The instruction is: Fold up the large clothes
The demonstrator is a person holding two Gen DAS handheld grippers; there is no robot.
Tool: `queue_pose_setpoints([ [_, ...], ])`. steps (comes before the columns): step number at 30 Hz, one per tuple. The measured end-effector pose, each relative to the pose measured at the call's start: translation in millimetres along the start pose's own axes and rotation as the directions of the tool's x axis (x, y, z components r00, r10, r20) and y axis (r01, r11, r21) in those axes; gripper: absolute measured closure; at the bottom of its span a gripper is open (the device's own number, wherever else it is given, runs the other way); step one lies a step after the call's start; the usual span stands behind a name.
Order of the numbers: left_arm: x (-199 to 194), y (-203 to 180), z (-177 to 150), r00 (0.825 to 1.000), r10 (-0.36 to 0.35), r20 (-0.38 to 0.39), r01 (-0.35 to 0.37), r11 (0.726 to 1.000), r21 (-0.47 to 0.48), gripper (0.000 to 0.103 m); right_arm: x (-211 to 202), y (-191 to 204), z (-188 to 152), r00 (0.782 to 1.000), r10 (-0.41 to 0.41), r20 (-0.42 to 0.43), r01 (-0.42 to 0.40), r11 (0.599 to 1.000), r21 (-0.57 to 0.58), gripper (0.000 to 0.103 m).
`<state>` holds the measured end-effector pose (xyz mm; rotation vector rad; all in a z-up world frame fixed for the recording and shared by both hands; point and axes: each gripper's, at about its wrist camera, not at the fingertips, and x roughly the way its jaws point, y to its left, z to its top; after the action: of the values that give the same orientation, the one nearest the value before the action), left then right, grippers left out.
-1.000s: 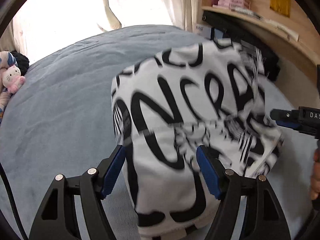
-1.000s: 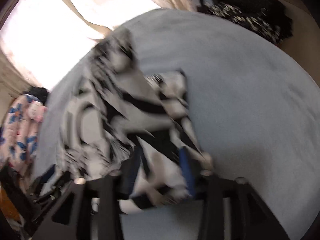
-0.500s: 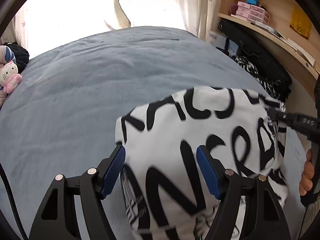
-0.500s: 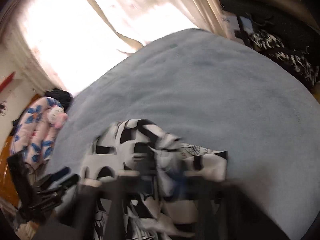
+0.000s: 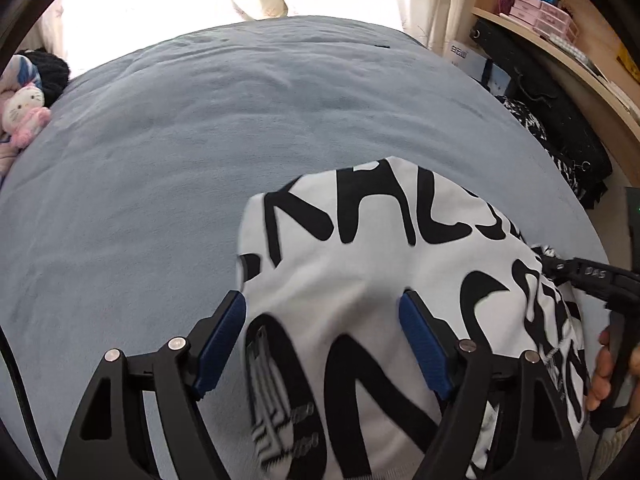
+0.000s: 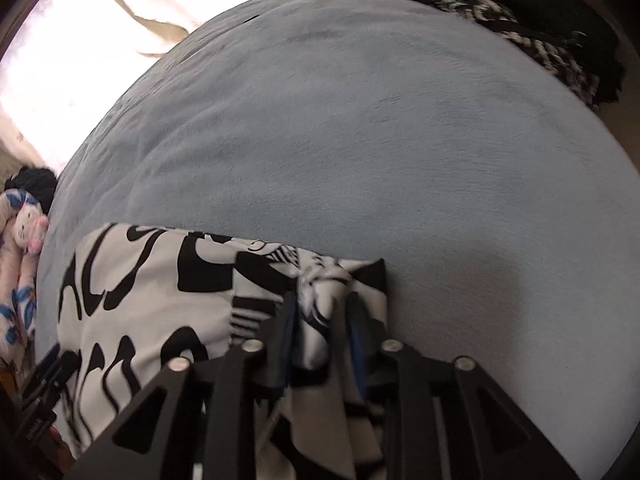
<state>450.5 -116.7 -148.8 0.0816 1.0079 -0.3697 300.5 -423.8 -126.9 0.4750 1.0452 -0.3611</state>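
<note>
A white garment with big black letters (image 5: 360, 264) lies bunched at the near edge of a grey-blue bed (image 5: 200, 140). My left gripper (image 5: 322, 320) is open, its blue pads wide apart over the cloth, holding nothing. My right gripper (image 6: 320, 312) is shut on a bunched corner of the garment (image 6: 160, 300); it also shows at the right of the left wrist view (image 5: 580, 272), held by a hand. The garment's near part is hidden behind the grippers.
A plush toy (image 5: 24, 116) and dark clothing lie at the bed's far left. A heap of black and patterned clothes (image 5: 560, 136) sits at the bed's right side under a wooden shelf (image 5: 560, 40) with pink boxes. Curtains hang behind.
The garment has come down from the air and now rests on the near part of the bed. The right gripper moved down and toward me with it. The left gripper stays open.
</note>
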Motion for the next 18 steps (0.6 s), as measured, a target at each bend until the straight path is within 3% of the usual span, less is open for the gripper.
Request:
queue_pose_setpoints([
  [2,-26,-3,-4,0.999,0.008,0.046,-0.009,1.0,0.012,0.025,-30,15,-9,0.997,-0.008,0.07,0.013,0.998,-0.06,0.073],
  [4,-52,-10,-11,0.996,0.006,0.093,-0.01,0.999,0.04,0.025,-58,39,-21,0.993,0.034,0.115,-0.015,0.988,-0.155,0.07],
  [8,-83,-24,-36,0.991,-0.01,0.136,-0.002,0.996,0.088,0.025,-84,82,-62,0.982,0.163,0.091,-0.13,0.949,-0.288,0.055],
  [10,-83,-28,-50,0.992,-0.006,0.124,-0.006,0.995,0.095,0.026,-78,95,-81,0.983,0.175,0.059,-0.147,0.935,-0.324,0.055],
  [12,-72,-30,-63,0.996,0.008,0.087,-0.017,0.995,0.102,0.027,-65,99,-94,0.994,0.099,0.046,-0.076,0.929,-0.361,0.055],
  [14,-54,-28,-75,0.999,0.047,0.027,-0.05,0.994,0.097,0.031,-49,91,-101,0.997,-0.046,0.056,0.064,0.923,-0.379,0.055],
  [15,-46,-24,-81,0.999,0.044,0.005,-0.044,0.995,0.091,0.03,-43,84,-101,0.989,-0.133,0.067,0.148,0.916,-0.373,0.055],
  [16,-41,-18,-86,1.0,0.02,0.002,-0.02,0.997,0.072,0.029,-42,74,-100,0.982,-0.175,0.065,0.187,0.916,-0.354,0.055],
  [18,-40,-8,-91,1.0,-0.018,0.022,0.017,0.999,0.033,0.023,-45,56,-97,0.983,-0.177,0.036,0.18,0.933,-0.313,0.055],
])
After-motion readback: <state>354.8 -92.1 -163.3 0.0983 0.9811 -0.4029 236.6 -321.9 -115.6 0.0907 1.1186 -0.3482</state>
